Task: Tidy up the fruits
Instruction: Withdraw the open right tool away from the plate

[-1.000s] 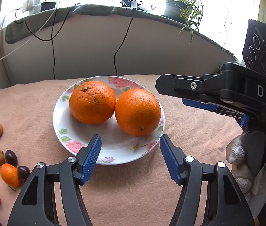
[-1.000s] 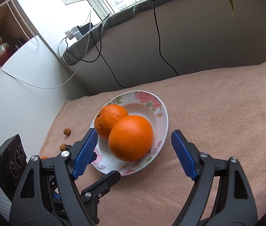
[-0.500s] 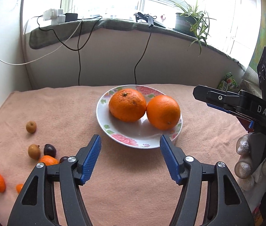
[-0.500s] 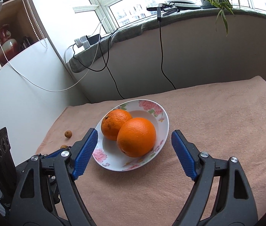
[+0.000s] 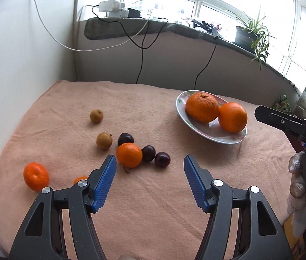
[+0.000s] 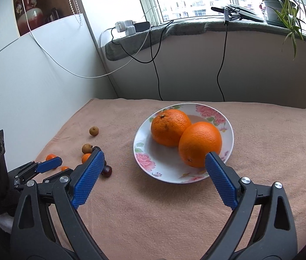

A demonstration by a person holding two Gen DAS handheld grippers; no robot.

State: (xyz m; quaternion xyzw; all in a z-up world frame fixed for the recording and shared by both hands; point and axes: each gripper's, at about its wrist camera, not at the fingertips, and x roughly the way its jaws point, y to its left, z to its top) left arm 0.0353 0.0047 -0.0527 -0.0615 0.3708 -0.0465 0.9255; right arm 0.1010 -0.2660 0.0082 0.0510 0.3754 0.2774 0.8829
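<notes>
A floral plate [image 5: 198, 130] [image 6: 140, 149] holds two big oranges [image 5: 202, 108] [image 6: 199, 144] on a pink cloth. Left of it lie loose small fruits: a tangerine [image 5: 129, 155], three dark plums [image 5: 162, 159], two brown longans [image 5: 104, 140], another tangerine [image 5: 36, 176] and a tiny orange fruit [image 5: 79, 179]. My left gripper [image 5: 149, 159] is open and empty, hovering just short of the tangerine and plums. My right gripper [image 6: 154, 153] is empty with its jaws opening, in front of the plate; its right fingertip overlaps the nearer orange in the view.
A white wall borders the cloth [image 5: 153, 205] on the left. Behind runs a sill with power strips [image 6: 129, 27], hanging cables [image 6: 222, 65] and a potted plant [image 5: 250, 36]. A gloved hand [image 5: 300, 173] holds the right gripper at the cloth's right edge.
The left gripper swung left, away from the plate and over to the loose small fruits. The right gripper drew back from the plate, rolled level, and its jaws widened.
</notes>
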